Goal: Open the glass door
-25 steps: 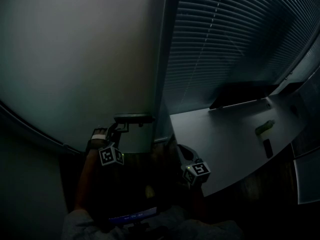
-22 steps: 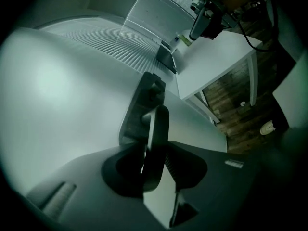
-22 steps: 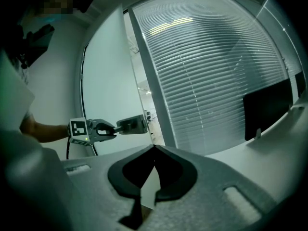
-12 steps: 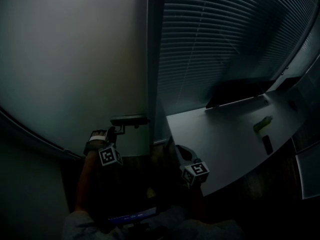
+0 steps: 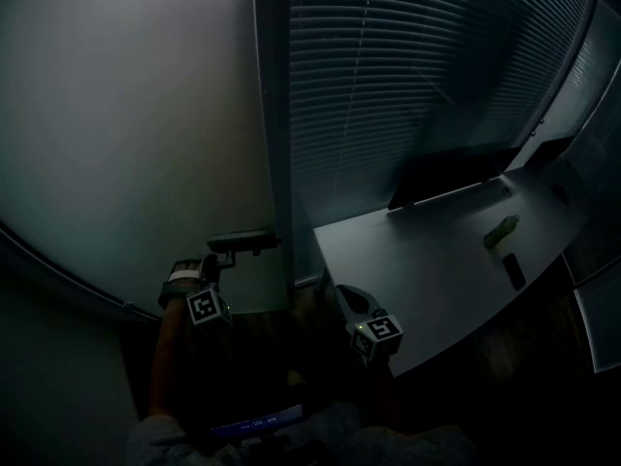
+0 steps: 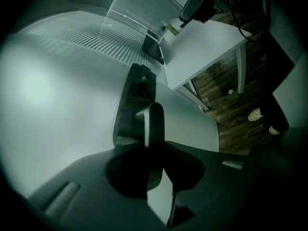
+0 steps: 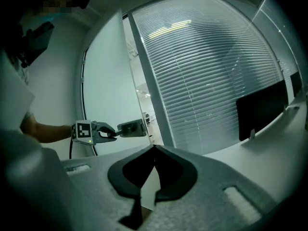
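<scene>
The frosted glass door [image 5: 146,144] fills the left of the head view, with a dark lever handle [image 5: 243,242] near its right edge. My left gripper [image 5: 209,265] reaches up to that handle. Its jaws have just been closing, and the lever [image 6: 155,124] lies between them, clamped. The right gripper view shows the left gripper [image 7: 111,134] biting the end of the handle [image 7: 132,128]. My right gripper [image 5: 351,299] hangs by the desk corner, shut, with nothing in it [image 7: 154,150].
A dark door post [image 5: 277,163] separates the door from a wall of closed blinds [image 5: 417,66]. A white desk [image 5: 427,260] juts in at the right with a dark monitor [image 5: 451,175], a small green thing [image 5: 502,229] and a dark thing [image 5: 513,271]. Wooden floor lies below.
The head view has swung, so door post, handle and desk sit further left. My left gripper has stayed at the handle and rolled a little. The right gripper has kept still.
</scene>
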### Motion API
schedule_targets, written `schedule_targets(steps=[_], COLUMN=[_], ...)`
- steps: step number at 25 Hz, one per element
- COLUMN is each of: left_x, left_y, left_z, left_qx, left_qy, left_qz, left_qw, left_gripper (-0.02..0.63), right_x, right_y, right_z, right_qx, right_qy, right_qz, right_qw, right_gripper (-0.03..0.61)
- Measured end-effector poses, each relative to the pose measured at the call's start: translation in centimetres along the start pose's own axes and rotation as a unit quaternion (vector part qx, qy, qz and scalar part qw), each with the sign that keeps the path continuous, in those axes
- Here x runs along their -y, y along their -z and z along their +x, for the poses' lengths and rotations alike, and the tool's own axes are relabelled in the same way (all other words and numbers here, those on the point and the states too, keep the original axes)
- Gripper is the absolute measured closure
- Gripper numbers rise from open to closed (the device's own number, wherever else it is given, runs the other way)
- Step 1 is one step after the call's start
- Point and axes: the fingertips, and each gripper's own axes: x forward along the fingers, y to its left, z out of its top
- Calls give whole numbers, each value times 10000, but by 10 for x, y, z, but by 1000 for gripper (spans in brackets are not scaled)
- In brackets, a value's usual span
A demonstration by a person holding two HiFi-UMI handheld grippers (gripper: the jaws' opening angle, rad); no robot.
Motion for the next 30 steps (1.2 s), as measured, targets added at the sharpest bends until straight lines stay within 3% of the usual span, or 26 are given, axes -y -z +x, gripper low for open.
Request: schedule_targets(steps=[30], left_x=[40], left_y=[-2], left_z=[-65], left_qx=[504], left_qy=[86], left_qz=[303], left_qw=[9982], left_gripper=[538], right_x=[-51], right_y=[-5], right_z=[-82], right_qx=[169], right_qy=[682], right_qz=[-371], right_qw=[9968], right_gripper=[583])
